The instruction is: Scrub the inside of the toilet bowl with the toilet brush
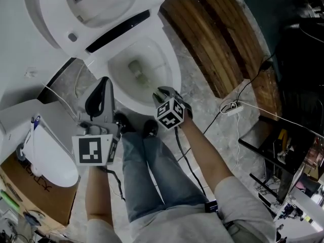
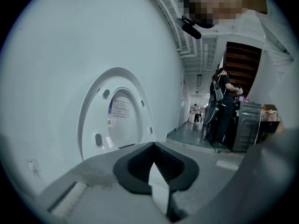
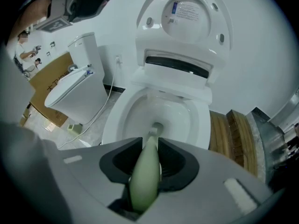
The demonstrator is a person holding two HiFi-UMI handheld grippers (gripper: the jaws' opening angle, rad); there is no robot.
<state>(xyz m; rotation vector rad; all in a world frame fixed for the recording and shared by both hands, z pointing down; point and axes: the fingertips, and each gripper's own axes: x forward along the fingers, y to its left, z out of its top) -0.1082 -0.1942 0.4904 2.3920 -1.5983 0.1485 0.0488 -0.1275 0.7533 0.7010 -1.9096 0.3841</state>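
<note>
The white toilet bowl (image 1: 169, 59) stands open with its lid (image 1: 101, 4) raised against the wall. My right gripper (image 1: 163, 96) is shut on the pale green handle of the toilet brush (image 3: 145, 176). The handle slopes down into the bowl (image 3: 117, 115), and the brush head (image 3: 156, 127) sits near the bottom, by the drain (image 1: 136, 71). My left gripper (image 1: 101, 85) hangs to the left of the bowl, jaws closed on nothing. In the left gripper view it (image 2: 154, 146) points at the raised lid (image 2: 121, 120) and the white wall.
A second white toilet (image 1: 48, 156) stands at the left beside a cardboard box (image 1: 35, 196). Wooden planks (image 1: 217, 44) lie right of the bowl, with cables and a power strip (image 1: 233, 108) on the floor. The person's legs in jeans (image 1: 152, 171) are below. Other people (image 2: 224, 106) stand far off.
</note>
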